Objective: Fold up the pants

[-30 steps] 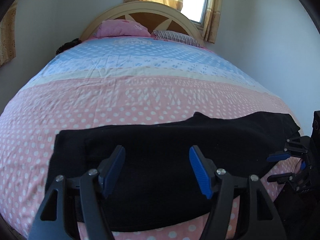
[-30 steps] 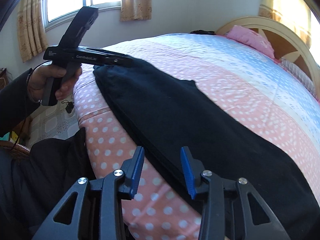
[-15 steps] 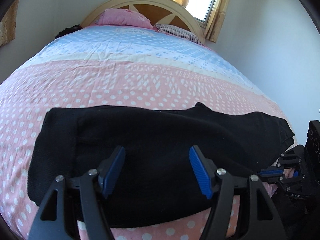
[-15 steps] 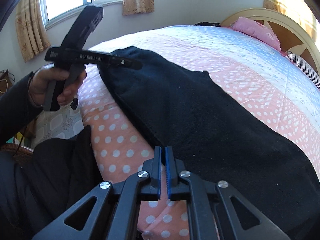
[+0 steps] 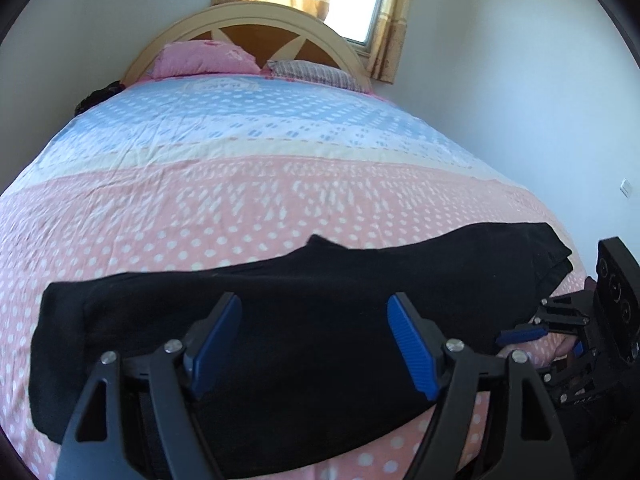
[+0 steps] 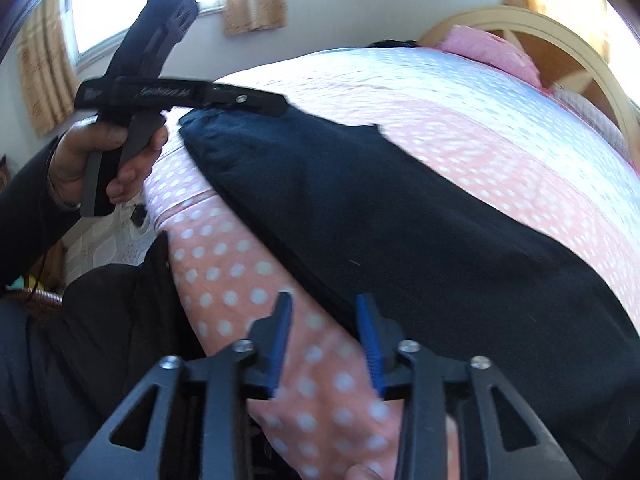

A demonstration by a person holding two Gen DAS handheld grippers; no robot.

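Black pants [image 5: 280,320] flat on bed [image 5: 280,184]; both grippers' jaws apart, nothing held.

Left wrist faces headboard [image 5: 256,20], right wrist leftward, both near pants [image 5: 280,320].

The left hand-held gripper [image 5: 314,340] hangs level with its blue pads wide apart, gripping nothing. The person's left hand [image 6: 106,160] is wrapped around its handle. The right hand-held gripper [image 6: 325,342] has its jaws parted and empty.
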